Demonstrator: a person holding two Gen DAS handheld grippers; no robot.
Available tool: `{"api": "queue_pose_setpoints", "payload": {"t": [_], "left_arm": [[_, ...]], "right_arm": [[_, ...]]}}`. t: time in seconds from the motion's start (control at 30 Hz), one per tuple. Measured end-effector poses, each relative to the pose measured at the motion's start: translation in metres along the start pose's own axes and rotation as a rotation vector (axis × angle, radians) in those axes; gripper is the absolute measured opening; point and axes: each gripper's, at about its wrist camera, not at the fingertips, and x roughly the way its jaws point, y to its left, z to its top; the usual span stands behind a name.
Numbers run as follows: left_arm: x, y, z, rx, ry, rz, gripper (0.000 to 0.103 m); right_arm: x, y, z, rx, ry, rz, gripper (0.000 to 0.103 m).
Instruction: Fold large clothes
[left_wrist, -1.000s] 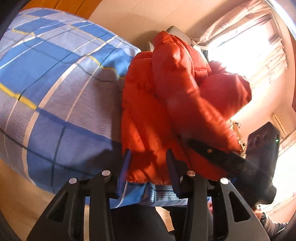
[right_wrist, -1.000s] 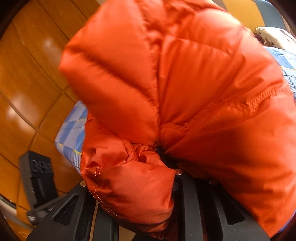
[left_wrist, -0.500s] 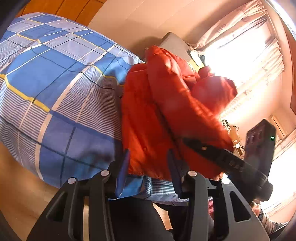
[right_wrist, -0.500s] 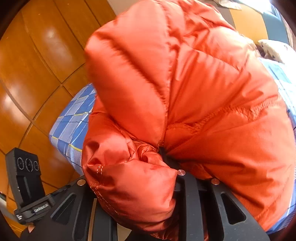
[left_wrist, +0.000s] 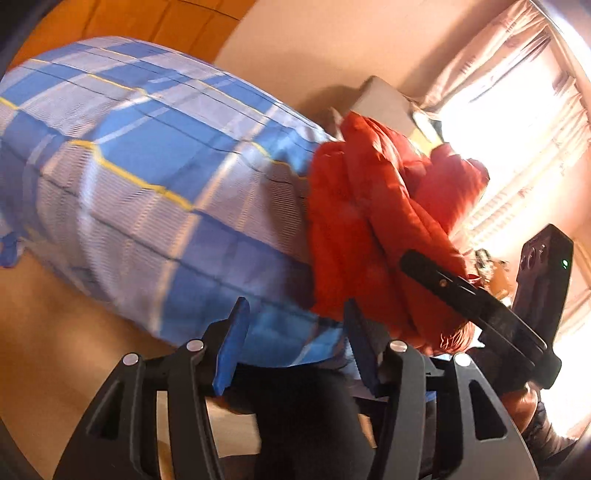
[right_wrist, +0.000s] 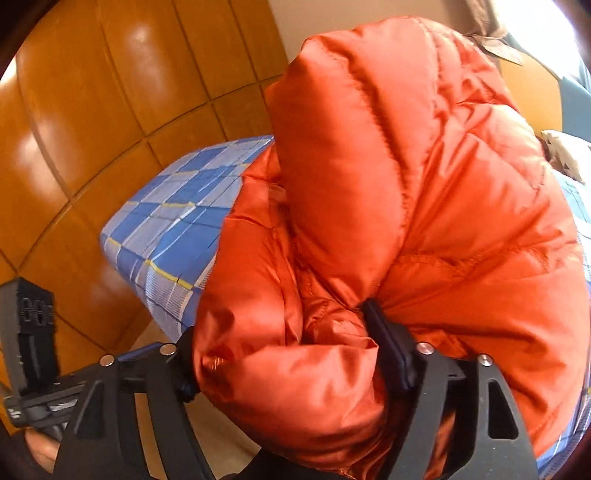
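Left tongs (left_wrist: 295, 343) now gape wide and empty, having let go the jacket (left_wrist: 373, 236) hem, right tongs (right_wrist: 291, 354) still clamp a bunched fold on the bed (left_wrist: 147, 177), so fold unfinished.

Window (left_wrist: 524, 122) blown out, motion blur, fisheye edges dark.

I see a bed under a blue plaid sheet (left_wrist: 155, 177) with thin yellow and white lines, its corner hanging over glossy orange floor tiles (right_wrist: 110, 110). Past the bed's far edge there is a beige wall (left_wrist: 314, 48), and pale curtains (left_wrist: 524, 92) hang bright with daylight. A patterned pillow (right_wrist: 565, 151) lies at the bed's right edge
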Motion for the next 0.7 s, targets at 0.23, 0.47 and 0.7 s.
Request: {"api": "queue_pose_setpoints", "payload": {"t": [0.23, 0.47, 0.7], "left_arm": [[-0.027, 0.049, -0.017, -0.106, -0.017, 0.163, 0.052], [-0.053, 0.090, -0.027, -0.230, -0.085, 0.307, 0.068], [-0.062, 0.137, -0.038, -0.309, -0.092, 0.546, 0.068]], "right_arm": [[0.042, 0.030, -0.008, -0.189, 0.065, -0.072, 0.079], [0.009, 0.036, 0.000, -0.213, 0.018, -0.048, 0.089], [-0.031, 0.033, 0.009, -0.235, -0.041, -0.003, 0.093]]}}
